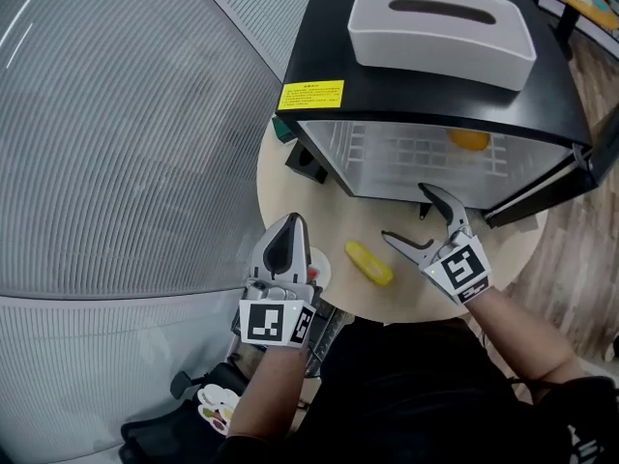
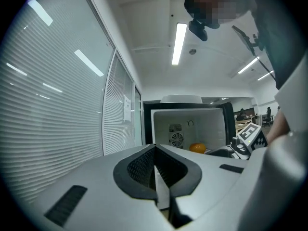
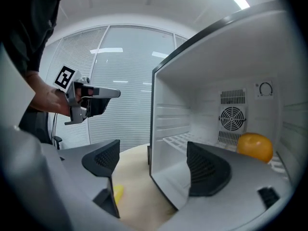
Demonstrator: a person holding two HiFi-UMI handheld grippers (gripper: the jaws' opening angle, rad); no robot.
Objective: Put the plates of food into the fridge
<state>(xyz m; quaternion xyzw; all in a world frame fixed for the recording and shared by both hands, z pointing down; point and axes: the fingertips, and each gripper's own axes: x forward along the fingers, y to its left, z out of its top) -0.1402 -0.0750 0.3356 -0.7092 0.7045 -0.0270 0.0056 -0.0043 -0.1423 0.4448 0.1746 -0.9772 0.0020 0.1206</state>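
**A:** What are the 2 grippers doing?

**B:** The right gripper (image 1: 410, 215) has its jaws spread wide with nothing held, tips at the mouth of the open fridge (image 1: 329, 51). The left gripper (image 1: 288, 226) has its jaws pressed together on nothing, raised and pointing at the fridge.

**A:** And the food?

**B:** 1 yellow food piece (image 1: 369, 262) lies on the round table (image 1: 290, 177) between the grippers, just left of the right gripper's nearer jaw and a little back from its tips. I see no plate under it. A pale round edge (image 1: 320, 273) shows beside the left gripper's body; whether it is a plate, I cannot tell. An orange (image 3: 255, 147) already sits deep inside the fridge, ahead of the right gripper.

**A:** Which gripper should take the yellow piece?

**B:** The right, I'd judge. Its tips are nearer and already open. The piece's long axis runs roughly along the line that gripper points, so the jaws would close across its narrow width. It needs to draw back and shift left. The left gripper would have to open first.
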